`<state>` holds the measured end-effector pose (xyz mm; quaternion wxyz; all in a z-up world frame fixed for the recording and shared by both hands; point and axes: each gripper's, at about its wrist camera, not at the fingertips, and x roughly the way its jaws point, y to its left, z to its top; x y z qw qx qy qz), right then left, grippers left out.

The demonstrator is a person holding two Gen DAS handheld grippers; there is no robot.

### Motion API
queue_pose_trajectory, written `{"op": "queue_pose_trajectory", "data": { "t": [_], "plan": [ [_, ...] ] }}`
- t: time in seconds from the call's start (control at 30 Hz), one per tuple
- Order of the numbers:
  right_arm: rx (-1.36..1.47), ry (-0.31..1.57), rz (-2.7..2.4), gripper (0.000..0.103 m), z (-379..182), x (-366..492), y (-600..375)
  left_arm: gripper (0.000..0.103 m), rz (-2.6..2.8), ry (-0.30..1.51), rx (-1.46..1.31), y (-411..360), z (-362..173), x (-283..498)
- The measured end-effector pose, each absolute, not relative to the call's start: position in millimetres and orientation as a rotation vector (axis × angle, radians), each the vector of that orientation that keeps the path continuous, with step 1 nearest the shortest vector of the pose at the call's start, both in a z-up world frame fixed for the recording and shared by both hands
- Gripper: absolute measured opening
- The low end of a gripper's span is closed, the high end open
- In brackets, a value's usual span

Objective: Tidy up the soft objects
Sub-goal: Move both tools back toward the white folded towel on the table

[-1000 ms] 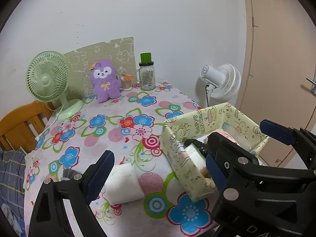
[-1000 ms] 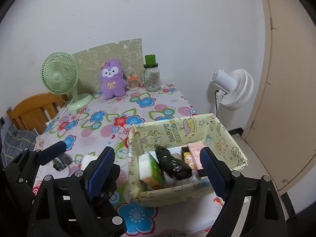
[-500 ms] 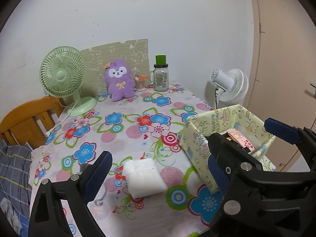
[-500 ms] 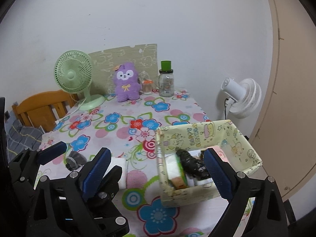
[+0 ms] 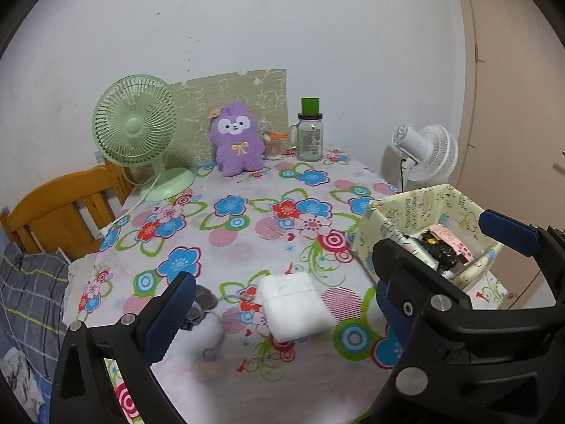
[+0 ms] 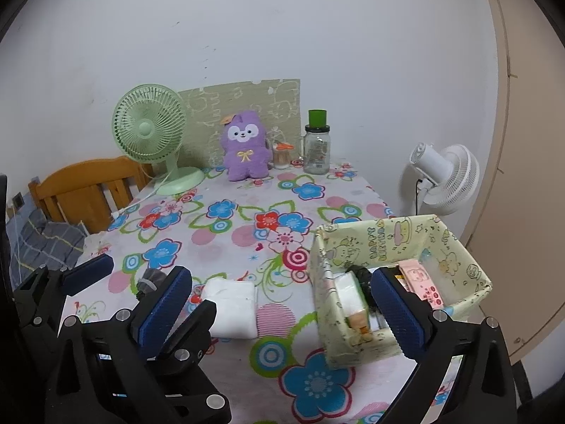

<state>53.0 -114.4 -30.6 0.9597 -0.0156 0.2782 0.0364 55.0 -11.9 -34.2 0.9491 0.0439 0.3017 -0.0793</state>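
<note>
Left gripper (image 5: 279, 312) wide open, empty, low centre above white folded cloth (image 5: 295, 305); right gripper (image 6: 282, 309) likewise; probably reaching step, next lower and close on cloth, then box (image 5: 420, 208)

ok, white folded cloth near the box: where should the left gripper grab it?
Come from above on the white folded cloth, jaws spanning its narrower width near the middle. It lies flat and squat on the tablecloth, clear of the box, so a top-down pinch probably bunches it well.

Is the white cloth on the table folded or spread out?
Folded. The white cloth lies as a thick, compact rectangle with layered edges, flat on the floral tablecloth beside the box.
</note>
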Motion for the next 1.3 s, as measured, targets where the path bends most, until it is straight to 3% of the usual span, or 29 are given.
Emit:
{"op": "queue_pose_trajectory", "data": {
  "t": [1.3],
  "plan": [
    [-0.092, 0.707, 0.146, 0.103, -108, 98, -54, 0.103, -0.054, 0.757, 0.076, 53, -102, 82]
  ]
}}
